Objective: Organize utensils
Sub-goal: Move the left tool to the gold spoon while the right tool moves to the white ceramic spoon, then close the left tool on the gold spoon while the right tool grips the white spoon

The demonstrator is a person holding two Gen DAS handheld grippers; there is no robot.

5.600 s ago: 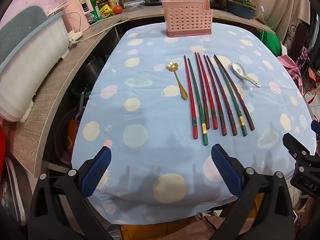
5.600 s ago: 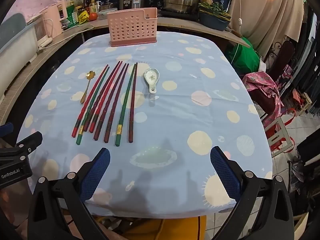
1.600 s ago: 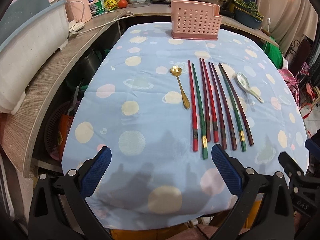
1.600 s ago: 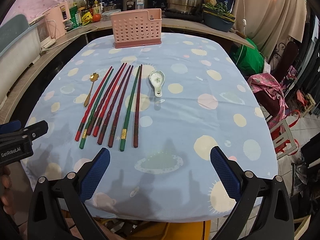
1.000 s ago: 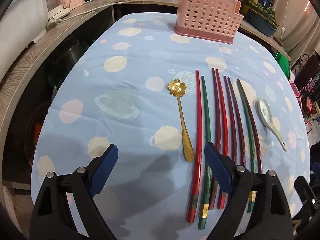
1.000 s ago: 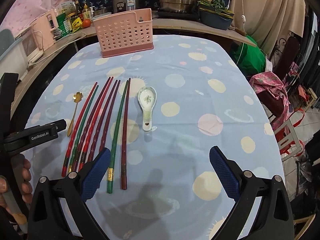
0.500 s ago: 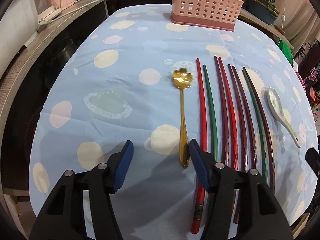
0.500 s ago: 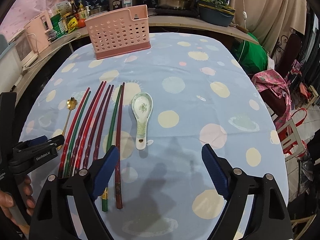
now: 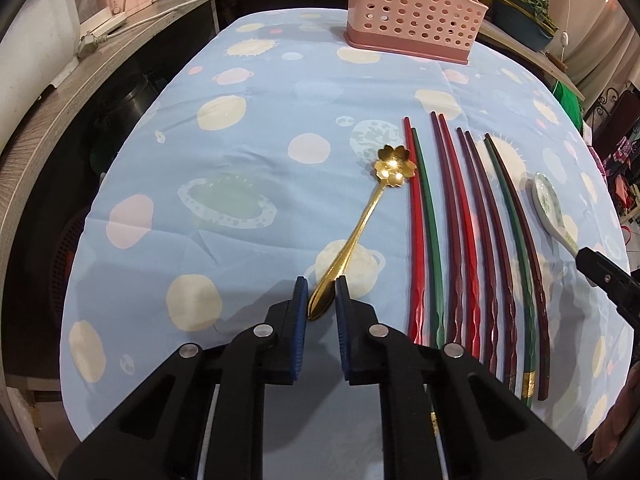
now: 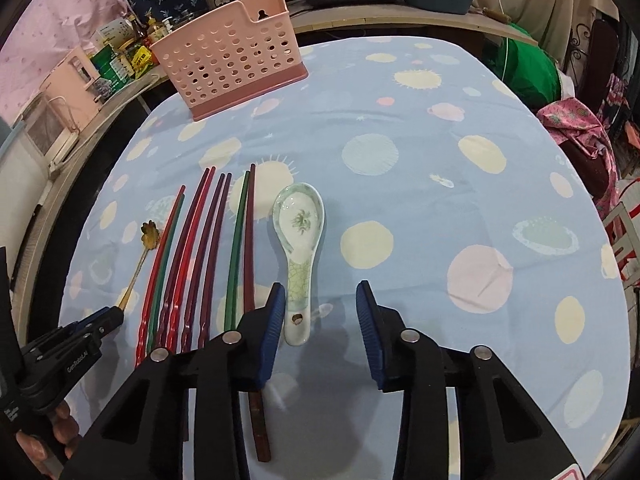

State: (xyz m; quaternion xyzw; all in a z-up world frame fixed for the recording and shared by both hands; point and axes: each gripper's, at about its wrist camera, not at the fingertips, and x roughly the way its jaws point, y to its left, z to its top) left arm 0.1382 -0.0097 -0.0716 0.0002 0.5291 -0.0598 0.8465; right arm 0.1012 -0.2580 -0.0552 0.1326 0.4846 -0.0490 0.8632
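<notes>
Spotted blue surface (image 9: 248, 92) | left gripper (image 9: 321, 300) fingers, just closing, narrowed around gold spoon (image 9: 362, 224) handle | right gripper (image 10: 321, 316) fingers, closing, half-open astride ceramic spoon (image 10: 298, 240)

flower spoon (image 9: 362, 227) left of chopsticks (image 9: 460, 232) | soup spoon (image 10: 299, 248) right | basket (image 9: 412, 12) behind

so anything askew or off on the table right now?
Only the gold spoon: it lies tilted, bowl leaning toward the chopsticks, not parallel with them. The ceramic spoon sits off-centre in the right gripper, against one finger. Nothing spilled or visibly damaged.
</notes>
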